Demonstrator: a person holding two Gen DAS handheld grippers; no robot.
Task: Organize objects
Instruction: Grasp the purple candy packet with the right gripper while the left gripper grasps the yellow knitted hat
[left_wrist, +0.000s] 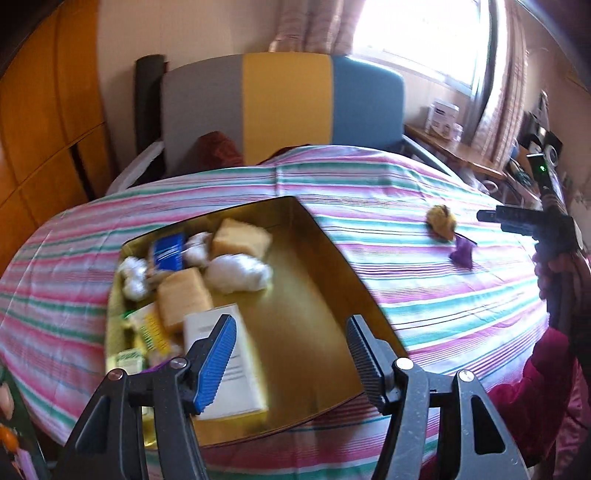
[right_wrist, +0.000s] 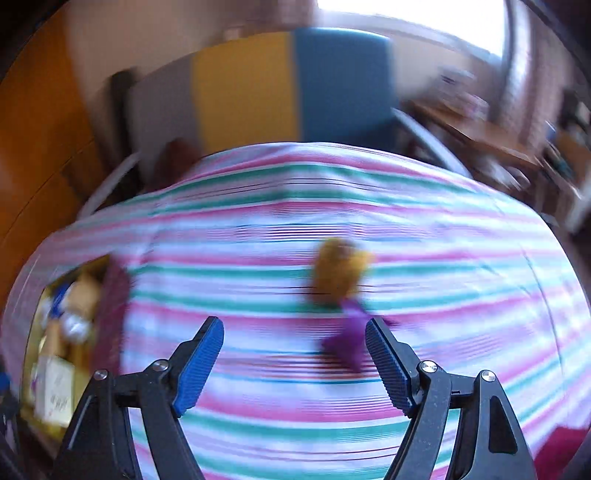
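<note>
While two items lie loose outside the box, findings follow.
Task items: one yellow fuzzy toy (right_wrist: 338, 273) and one purple scrap (right_wrist: 347, 341) rest on the striped cloth (right_wrist: 258, 406), touching each other; the scrap sits just inside the right-hand finger of the right gripper (right_wrist: 294, 363), the toy beyond the fingertips.
Right gripper state: fingers spread wide, empty; view blurred.
Left gripper state: left gripper (left_wrist: 290, 360) spread wide, empty, poised over the gold box (left_wrist: 314, 295).
Box contents: two tan sponges, one blue packet, one white booklet, about three white wads; the rest is too blurred to count.
Step in hand: by judgement, collecting the remaining loose items.
Next move: shift rightward, descend, close on the scrap.
</note>
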